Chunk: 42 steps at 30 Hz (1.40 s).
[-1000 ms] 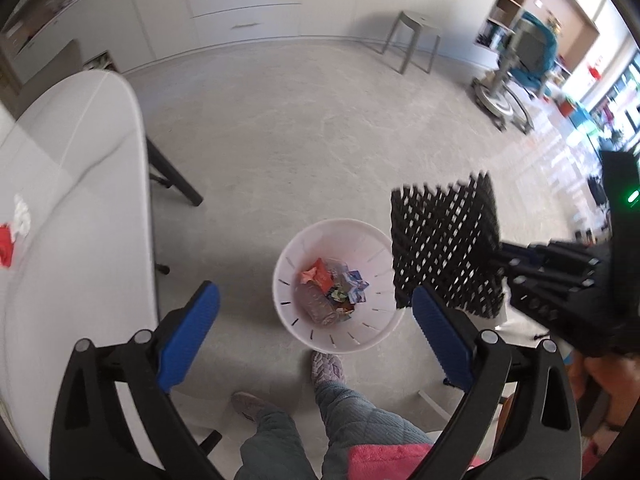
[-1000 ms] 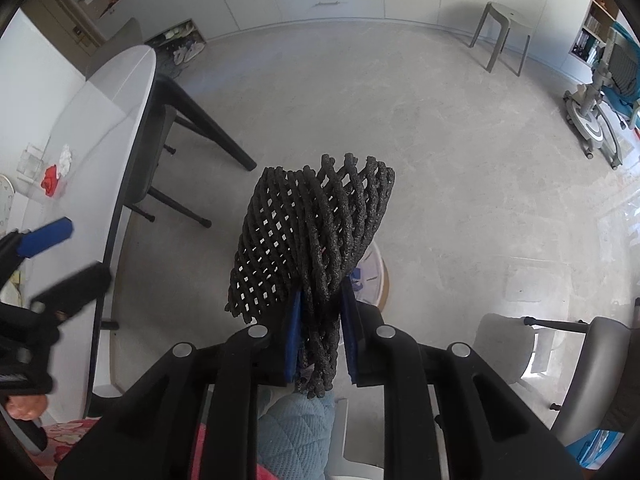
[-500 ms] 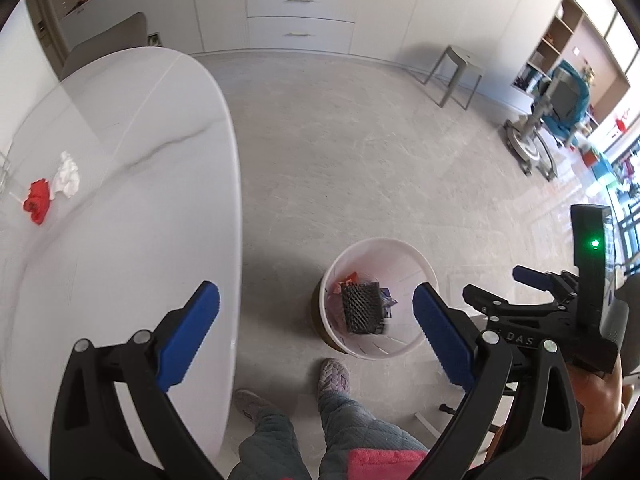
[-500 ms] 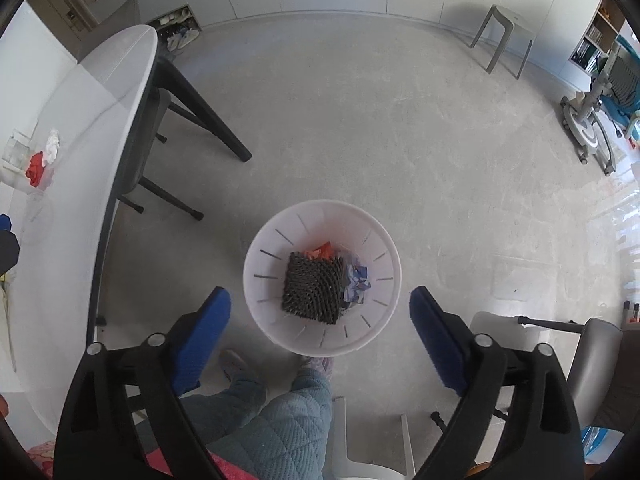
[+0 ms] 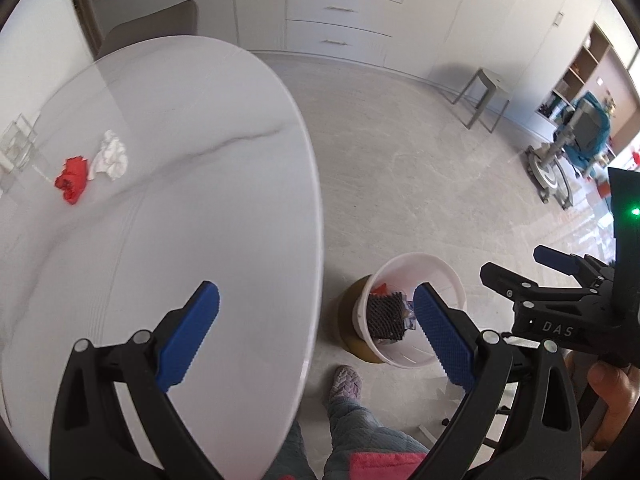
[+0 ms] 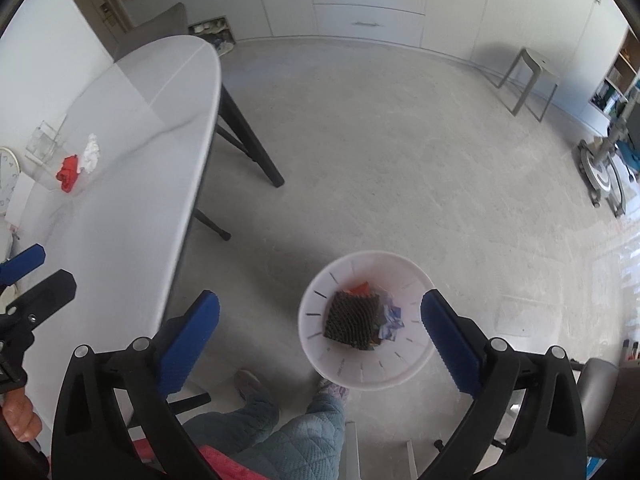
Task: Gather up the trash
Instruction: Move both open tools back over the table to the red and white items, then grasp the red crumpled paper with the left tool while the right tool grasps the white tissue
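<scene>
A black foam net (image 6: 352,320) lies in the white bin (image 6: 416,364) on top of coloured wrappers. Above the bin, my right gripper (image 6: 320,300) has its jaws opening, with nothing between them. My left gripper (image 5: 316,296) is open and empty over the near edge of the white table (image 5: 160,200). On that table, far left, lie a red crumpled piece (image 5: 72,178) and a white crumpled tissue (image 5: 110,156). From the left wrist view the bin (image 5: 420,264) stands on the floor beside the table, with the right gripper (image 5: 560,280) to its right.
The person's legs and a slipper (image 5: 346,380) are just below the bin. A grey stool (image 5: 484,96) and an exercise machine (image 5: 568,160) stand at the far right. White drawers (image 5: 340,8) line the back wall. A clear holder (image 6: 42,142) and a clock (image 6: 6,176) sit by the table's far side.
My right gripper opened and the black net dropped into the bin. Both grippers then shifted left toward the table, which now fills much of the left wrist view.
</scene>
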### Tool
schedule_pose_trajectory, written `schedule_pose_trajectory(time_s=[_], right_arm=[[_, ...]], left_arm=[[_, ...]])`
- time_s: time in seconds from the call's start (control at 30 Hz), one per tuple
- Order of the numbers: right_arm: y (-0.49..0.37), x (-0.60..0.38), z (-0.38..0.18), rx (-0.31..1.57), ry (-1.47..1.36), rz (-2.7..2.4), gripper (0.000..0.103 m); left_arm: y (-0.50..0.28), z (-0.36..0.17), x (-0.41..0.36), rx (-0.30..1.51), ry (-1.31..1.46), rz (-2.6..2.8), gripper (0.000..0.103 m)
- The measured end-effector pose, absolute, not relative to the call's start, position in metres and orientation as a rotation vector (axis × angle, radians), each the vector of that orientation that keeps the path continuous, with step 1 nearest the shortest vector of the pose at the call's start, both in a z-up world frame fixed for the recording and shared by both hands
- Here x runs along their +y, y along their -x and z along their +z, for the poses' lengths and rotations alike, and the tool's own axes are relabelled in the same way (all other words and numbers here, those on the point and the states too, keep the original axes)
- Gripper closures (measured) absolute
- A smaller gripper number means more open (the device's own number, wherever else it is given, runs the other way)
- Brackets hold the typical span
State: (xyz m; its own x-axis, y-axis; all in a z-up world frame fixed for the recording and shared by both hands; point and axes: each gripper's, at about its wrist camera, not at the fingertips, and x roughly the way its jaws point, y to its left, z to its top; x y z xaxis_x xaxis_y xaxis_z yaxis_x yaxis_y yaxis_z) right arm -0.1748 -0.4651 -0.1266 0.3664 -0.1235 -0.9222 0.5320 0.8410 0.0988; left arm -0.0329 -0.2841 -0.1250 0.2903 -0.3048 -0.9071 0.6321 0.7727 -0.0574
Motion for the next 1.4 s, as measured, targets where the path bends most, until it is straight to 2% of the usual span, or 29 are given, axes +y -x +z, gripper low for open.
schedule_pose_trajectory(time_s=[0.57, 0.8, 1.27, 1.4], right_arm=[[-0.024, -0.338, -0.096, 1.078, -0.172, -0.097, 0.003], [-0.092, -0.294, -0.093, 1.067, -0.116, 0.007, 0.003], [-0.233, -0.21, -0.156, 1.107, 0.095, 0.217, 0.003], [-0.261, -0.198, -0.183, 1.17, 0.147, 0.184, 0.013]], left_arm=[[-0.125, -0.123, -0.124, 1.088, -0.092, -0.235, 0.01], [-0.169, -0.133, -0.088, 1.094, -0.038, -0.163, 0.01], [-0.228, -0.164, -0.045, 1.117, 0.017, -0.134, 0.01], [-0.247, -0.175, -0.041, 1.128, 0.037, -0.134, 0.01]])
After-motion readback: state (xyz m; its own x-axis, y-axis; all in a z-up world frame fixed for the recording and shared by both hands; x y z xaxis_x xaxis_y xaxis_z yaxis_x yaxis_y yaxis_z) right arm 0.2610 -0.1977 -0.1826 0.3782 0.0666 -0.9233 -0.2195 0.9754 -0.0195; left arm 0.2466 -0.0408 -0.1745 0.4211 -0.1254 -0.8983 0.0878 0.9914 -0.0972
